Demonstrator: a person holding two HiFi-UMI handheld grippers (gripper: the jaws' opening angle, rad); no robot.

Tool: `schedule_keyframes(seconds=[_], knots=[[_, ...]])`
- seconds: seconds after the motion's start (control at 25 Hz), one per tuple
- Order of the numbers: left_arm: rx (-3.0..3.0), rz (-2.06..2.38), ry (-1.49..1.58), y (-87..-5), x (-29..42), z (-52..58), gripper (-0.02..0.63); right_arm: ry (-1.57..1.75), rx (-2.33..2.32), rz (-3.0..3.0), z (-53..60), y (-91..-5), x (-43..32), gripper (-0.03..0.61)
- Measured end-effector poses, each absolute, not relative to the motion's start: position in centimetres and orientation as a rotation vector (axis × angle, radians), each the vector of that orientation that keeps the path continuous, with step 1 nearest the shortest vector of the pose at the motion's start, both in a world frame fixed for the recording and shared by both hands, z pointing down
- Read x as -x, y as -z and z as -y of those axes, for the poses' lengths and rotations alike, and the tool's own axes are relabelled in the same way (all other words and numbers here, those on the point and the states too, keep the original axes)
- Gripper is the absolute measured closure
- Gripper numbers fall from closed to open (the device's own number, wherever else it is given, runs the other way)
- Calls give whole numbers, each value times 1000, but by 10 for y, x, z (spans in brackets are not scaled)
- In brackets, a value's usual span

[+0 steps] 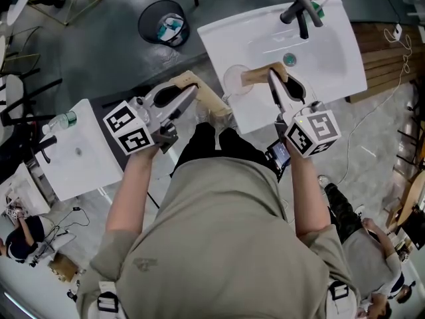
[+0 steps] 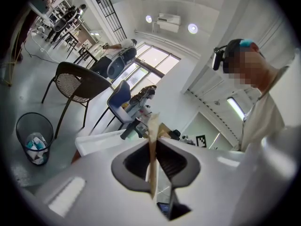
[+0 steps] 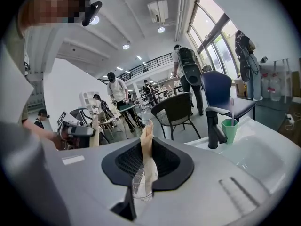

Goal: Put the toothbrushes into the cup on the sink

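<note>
A white sink (image 1: 332, 72) with a black faucet (image 1: 300, 12) stands ahead of me. A clear cup (image 1: 236, 80) sits on its left rim. A green cup (image 1: 317, 8) holding a brush stands by the faucet and shows in the right gripper view as the green cup (image 3: 229, 130). My right gripper (image 1: 273, 77) is shut on a beige toothbrush (image 1: 255, 77) whose end reaches toward the clear cup. My left gripper (image 1: 189, 93), left of the sink, is shut on another beige toothbrush (image 1: 209, 102). Each brush shows edge-on between its gripper's jaws: (image 2: 153, 159), (image 3: 146, 149).
A dark waste bin (image 1: 163, 22) stands on the floor left of the sink. A second white stand (image 1: 80, 155) with a bottle (image 1: 63, 120) is at my left. A wooden pallet (image 1: 382, 58) lies right of the sink. Another person (image 1: 372, 251) is at lower right. Chairs (image 2: 75, 86) stand behind.
</note>
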State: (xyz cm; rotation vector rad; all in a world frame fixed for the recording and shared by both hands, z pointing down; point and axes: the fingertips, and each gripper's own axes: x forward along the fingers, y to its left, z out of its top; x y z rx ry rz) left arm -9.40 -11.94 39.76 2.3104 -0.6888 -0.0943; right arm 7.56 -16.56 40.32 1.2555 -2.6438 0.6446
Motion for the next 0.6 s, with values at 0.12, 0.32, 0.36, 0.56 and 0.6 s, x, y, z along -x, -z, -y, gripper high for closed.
schedule_keyframes(seconds=[0.12,0.32,0.36,0.56,0.6], knots=[[-2306,686,98,-400,93,120,580,-615,-1250,2619,166,-410,-77,526],[-2302,672,99,-401,97,118,580,-564,-1241,2571,163,-421,-71,525],[-2302,671,99,-401,97,117,580,-559,-1240,2567,163,-421,-71,526],[-2303,663,97,-400,96,117,580,-545,-1237,2554,162,-426,-69,526],[-2304,661,97,-400,96,117,580,-543,-1237,2551,161,-427,-68,525]])
